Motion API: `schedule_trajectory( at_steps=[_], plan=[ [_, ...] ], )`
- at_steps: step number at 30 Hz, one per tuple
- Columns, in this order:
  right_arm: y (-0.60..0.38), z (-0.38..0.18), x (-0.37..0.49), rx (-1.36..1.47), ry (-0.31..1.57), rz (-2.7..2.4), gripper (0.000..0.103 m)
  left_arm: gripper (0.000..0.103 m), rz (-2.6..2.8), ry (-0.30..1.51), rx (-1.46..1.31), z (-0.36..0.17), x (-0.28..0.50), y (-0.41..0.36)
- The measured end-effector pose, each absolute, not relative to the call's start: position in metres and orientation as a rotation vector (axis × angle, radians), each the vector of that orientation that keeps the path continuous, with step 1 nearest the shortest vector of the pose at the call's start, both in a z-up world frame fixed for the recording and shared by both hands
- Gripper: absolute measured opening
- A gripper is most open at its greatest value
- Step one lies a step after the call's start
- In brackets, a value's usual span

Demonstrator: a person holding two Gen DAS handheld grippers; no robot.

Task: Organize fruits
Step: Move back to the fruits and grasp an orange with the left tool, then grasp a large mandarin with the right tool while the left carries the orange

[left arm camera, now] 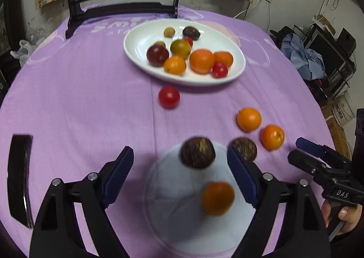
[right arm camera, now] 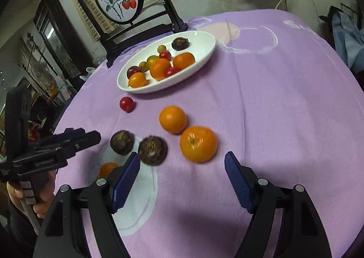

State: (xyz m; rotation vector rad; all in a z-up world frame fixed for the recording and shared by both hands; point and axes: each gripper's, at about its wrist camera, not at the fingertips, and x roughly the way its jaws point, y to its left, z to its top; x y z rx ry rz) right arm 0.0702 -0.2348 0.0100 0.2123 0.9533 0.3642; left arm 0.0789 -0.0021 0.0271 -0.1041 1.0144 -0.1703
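Both grippers hung wide open and empty over the purple cloth [right arm camera: 273,98]. Left gripper [left arm camera: 179,167] had a dark fruit [left arm camera: 197,153] sitting dead ahead between its fingers, nearer the right one — clearly its pick. Right gripper [right arm camera: 182,173] faced an orange [right arm camera: 198,143] just beyond its tips. The plate [left arm camera: 136,44] lay well beyond both — straight ahead.
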Motion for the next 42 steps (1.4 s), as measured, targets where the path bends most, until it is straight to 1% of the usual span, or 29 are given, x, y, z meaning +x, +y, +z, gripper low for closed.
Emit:
schedule_trajectory(
  at_steps=[6, 13, 17, 18, 19, 20, 21, 22, 29, 34, 41, 42],
  plan=[
    [-0.235, -0.004, 0.048, 0.241, 0.984, 0.370, 0.078, 0.082, -0.183, 1.039, -0.098, 0.017, 0.059, -0.007],
    [-0.235, -0.014, 0.036, 0.204, 1.005, 0.341, 0.078, 0.082, -0.222, 1.065, -0.024, 0.004, 0.052, -0.030],
    [-0.234, -0.013, 0.034, 0.196, 1.000, 0.346, 0.078, 0.073, -0.230, 1.107, -0.027, -0.012, 0.059, -0.035],
    [-0.233, -0.013, 0.033, 0.189, 0.998, 0.346, 0.078, 0.064, -0.226, 1.084, -0.008, -0.011, 0.058, -0.036],
    [-0.233, -0.013, 0.033, 0.183, 0.998, 0.345, 0.078, 0.059, -0.245, 1.079, 0.000, -0.011, 0.057, -0.038],
    [-0.231, -0.013, 0.033, 0.174, 0.998, 0.345, 0.078, 0.051, -0.264, 1.078, -0.001, -0.011, 0.057, -0.039],
    [-0.229, -0.013, 0.034, 0.162, 1.000, 0.348, 0.078, 0.040, -0.291, 1.084, -0.021, -0.010, 0.057, -0.039],
    [-0.228, -0.014, 0.035, 0.150, 1.003, 0.349, 0.078, 0.036, -0.309, 1.092, -0.038, -0.009, 0.058, -0.039],
    [-0.216, -0.015, 0.051, 0.046, 1.024, 0.315, 0.078, 0.036, -0.308, 1.072, -0.005, -0.009, 0.054, -0.031],
    [-0.208, -0.019, 0.078, -0.037, 1.031, 0.258, 0.078, 0.036, -0.347, 1.083, -0.074, -0.011, 0.058, -0.018],
    [-0.200, -0.023, 0.101, -0.071, 0.989, 0.191, 0.078, 0.036, -0.370, 1.058, -0.075, -0.012, 0.056, -0.018],
    [-0.199, -0.024, 0.102, -0.077, 0.978, 0.189, 0.076, 0.036, -0.370, 1.055, -0.078, -0.013, 0.057, -0.018]
  ],
)
